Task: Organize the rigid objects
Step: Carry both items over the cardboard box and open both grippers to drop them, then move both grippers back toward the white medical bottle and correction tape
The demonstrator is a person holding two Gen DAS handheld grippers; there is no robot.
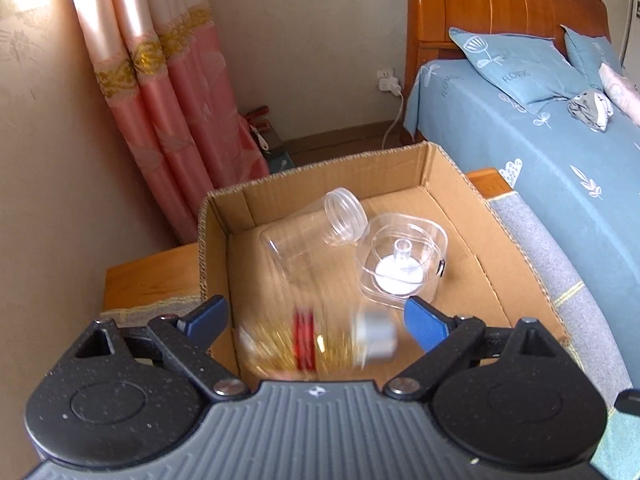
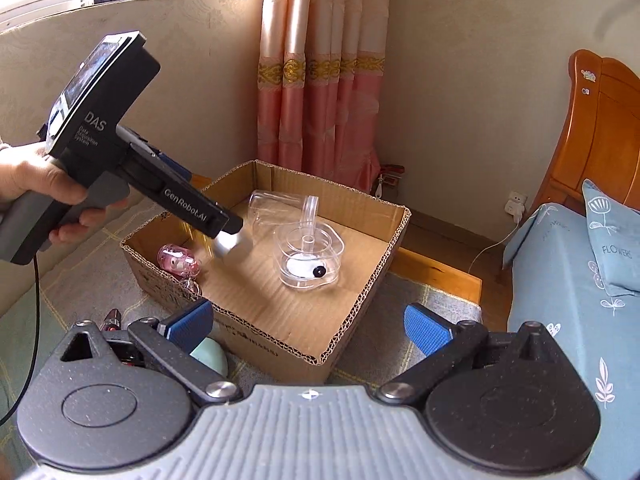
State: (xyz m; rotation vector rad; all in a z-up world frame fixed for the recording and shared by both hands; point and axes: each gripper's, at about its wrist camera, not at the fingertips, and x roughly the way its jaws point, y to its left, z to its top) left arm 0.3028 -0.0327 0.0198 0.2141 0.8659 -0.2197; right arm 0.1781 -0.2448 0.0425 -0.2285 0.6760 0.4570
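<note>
I hold the left gripper (image 1: 316,320) wide over the box (image 1: 424,168), releasing the bottle (image 1: 320,344); right gripper (image 2: 308,324) wide, empty.

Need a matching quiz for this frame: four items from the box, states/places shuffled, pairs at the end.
1 clear jar
2 square clear container
3 pink capsule
4 silver-capped bottle

A upright, white disc inside
B blurred in motion
C lying on its side
D tucked in a corner of the cardboard box

Pairs: 1-C, 2-A, 3-D, 4-B
</note>
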